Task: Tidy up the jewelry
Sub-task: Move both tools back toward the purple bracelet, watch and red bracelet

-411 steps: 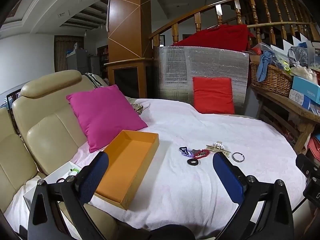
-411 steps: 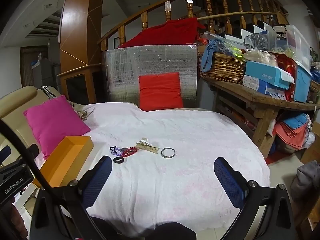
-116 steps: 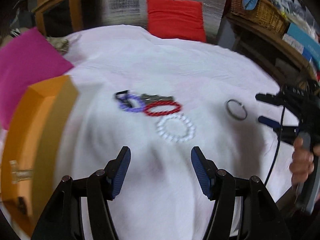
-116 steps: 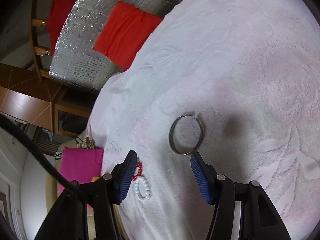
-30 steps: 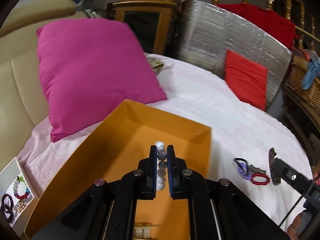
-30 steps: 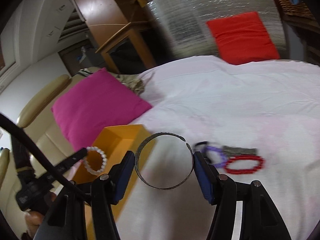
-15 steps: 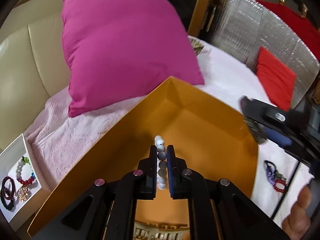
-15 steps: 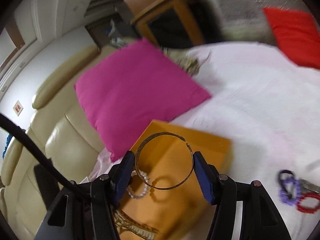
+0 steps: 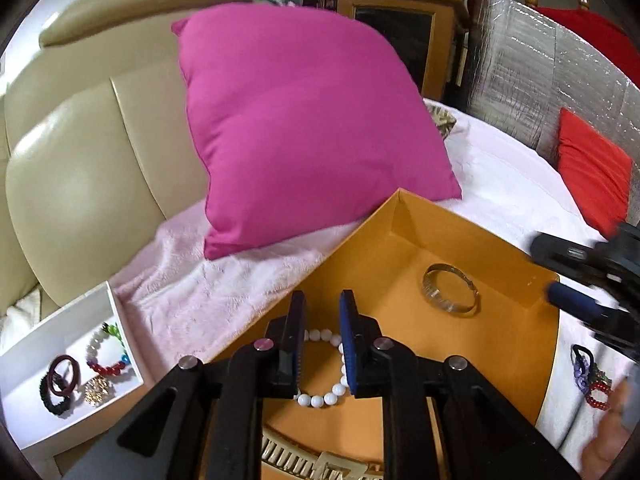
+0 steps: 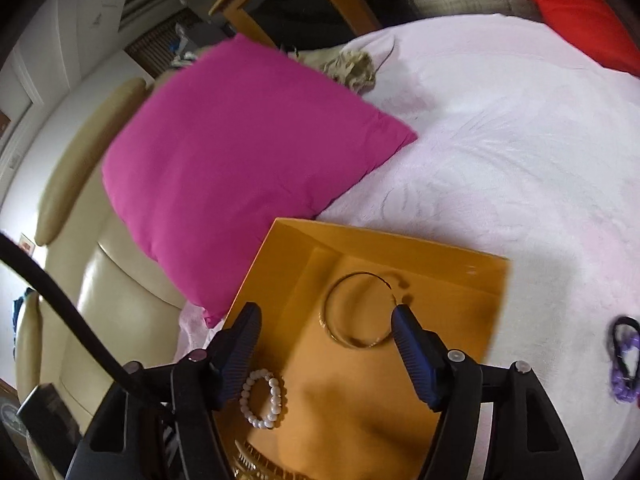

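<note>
- The left claw hangs over the orange box, its blue fingers parted a little, gripping nothing.
- Directly under it, the white bead bracelet lies flat on the box floor, part of its loop hidden behind the claw.
- The right claw is spread wide above the same box, nothing between its fingers.
- Beneath that gap, the metal bangle rests on the box floor toward the far end, well apart from the bead bracelet.
- A gold hair comb lies at the box's near end, partly cut off by the frame edge.
- The box sits on a pale pink cover; a magenta cushion touches its far left corner and leans against a cream leather seat.
- To the right of the box, a purple band and a red bead bracelet lie together on the cover.
- To the left, a white tray holds dark hair ties and a multicoloured bead bracelet.
</note>
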{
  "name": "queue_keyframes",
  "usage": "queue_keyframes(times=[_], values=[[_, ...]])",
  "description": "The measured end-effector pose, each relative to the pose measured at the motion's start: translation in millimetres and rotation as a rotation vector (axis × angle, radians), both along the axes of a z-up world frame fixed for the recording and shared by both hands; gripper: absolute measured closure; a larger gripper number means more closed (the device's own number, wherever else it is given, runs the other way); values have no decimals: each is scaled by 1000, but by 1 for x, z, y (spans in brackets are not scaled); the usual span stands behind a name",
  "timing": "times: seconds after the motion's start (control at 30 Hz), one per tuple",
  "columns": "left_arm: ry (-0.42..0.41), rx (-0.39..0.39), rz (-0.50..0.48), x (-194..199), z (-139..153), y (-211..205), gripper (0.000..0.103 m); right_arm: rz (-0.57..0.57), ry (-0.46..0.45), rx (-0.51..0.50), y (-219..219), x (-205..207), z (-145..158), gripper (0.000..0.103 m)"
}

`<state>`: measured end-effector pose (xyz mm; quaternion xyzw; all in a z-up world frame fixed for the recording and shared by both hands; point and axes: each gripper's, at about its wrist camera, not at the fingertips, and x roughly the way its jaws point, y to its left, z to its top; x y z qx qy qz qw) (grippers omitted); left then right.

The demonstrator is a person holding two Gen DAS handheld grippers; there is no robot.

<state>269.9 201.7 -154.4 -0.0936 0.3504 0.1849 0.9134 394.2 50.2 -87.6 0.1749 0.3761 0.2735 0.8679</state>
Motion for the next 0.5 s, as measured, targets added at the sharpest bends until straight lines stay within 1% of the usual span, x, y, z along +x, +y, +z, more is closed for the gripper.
queue_keyframes(times=[0.13, 0.23, 0.3, 0.37, 0.43, 0.47, 0.5], values=[[-35, 51, -24, 0, 7, -19, 86, -46, -67, 35, -46, -29, 9, 32], [-59, 83, -56, -2, 13, -40, 83, -121, -116, 47, -95, -56, 10, 32], [-80, 116, -90, -2, 18, -61, 76, -184, -129, 58, -132, -74, 7, 32], [-98, 141, -119, -4, 21, -79, 59, -241, -125, 48, -161, -87, 3, 32], [-118, 160, -155, -5, 25, -101, 53, -311, -106, 38, -191, -99, 0, 33], [-128, 159, -184, -6, 27, -115, 49, -346, -96, 46, -205, -104, -2, 33], [-132, 157, -199, -7, 28, -122, 48, -373, -89, 60, -219, -110, -4, 33]])
